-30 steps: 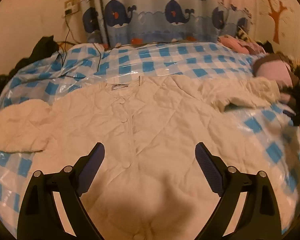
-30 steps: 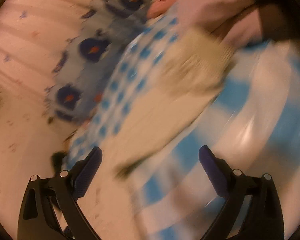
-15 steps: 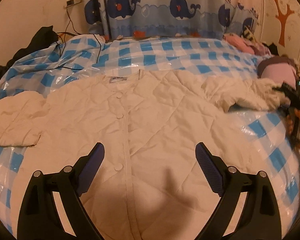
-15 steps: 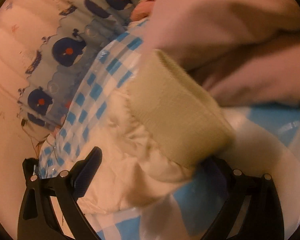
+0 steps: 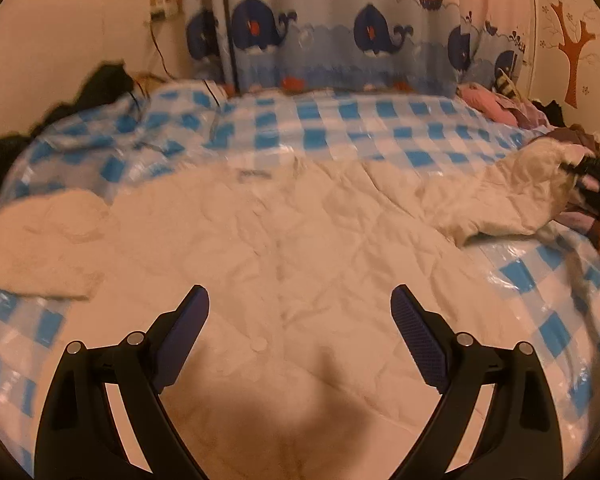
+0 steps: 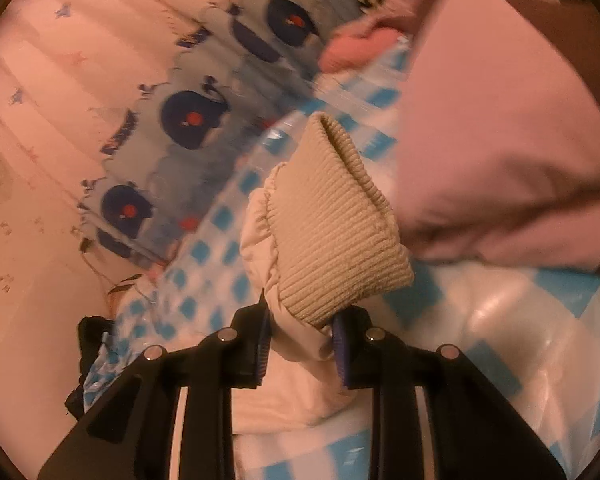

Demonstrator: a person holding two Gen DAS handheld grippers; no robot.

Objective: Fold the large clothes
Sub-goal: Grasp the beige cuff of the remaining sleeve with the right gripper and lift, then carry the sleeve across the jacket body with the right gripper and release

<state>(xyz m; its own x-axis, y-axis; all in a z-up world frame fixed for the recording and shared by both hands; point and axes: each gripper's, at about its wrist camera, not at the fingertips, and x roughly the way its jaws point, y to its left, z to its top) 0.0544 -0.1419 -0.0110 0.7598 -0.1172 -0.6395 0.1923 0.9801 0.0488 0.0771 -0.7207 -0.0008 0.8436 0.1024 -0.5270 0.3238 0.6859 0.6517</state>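
A large cream quilted jacket (image 5: 284, 248) lies spread front-up on the bed, buttons down its middle, its left sleeve (image 5: 32, 248) folded at the left. My left gripper (image 5: 300, 308) is open and empty, hovering over the jacket's lower front. My right gripper (image 6: 300, 332) is shut on the right sleeve (image 6: 292, 360) just behind its ribbed beige cuff (image 6: 332, 224), which sticks up past the jaws. In the left wrist view the right gripper (image 5: 592, 180) shows at the far right, holding the sleeve end (image 5: 532, 184).
A blue-and-white checked plastic sheet (image 5: 340, 128) covers the bed. A whale-print curtain (image 5: 340, 40) hangs behind. Pink folded clothes (image 6: 500, 128) lie close beside the cuff. Dark clothes (image 5: 104, 84) and cables sit at the back left.
My right gripper has closed on the right sleeve at the cuff. The left gripper's view shifted slightly; it stays open over the jacket.
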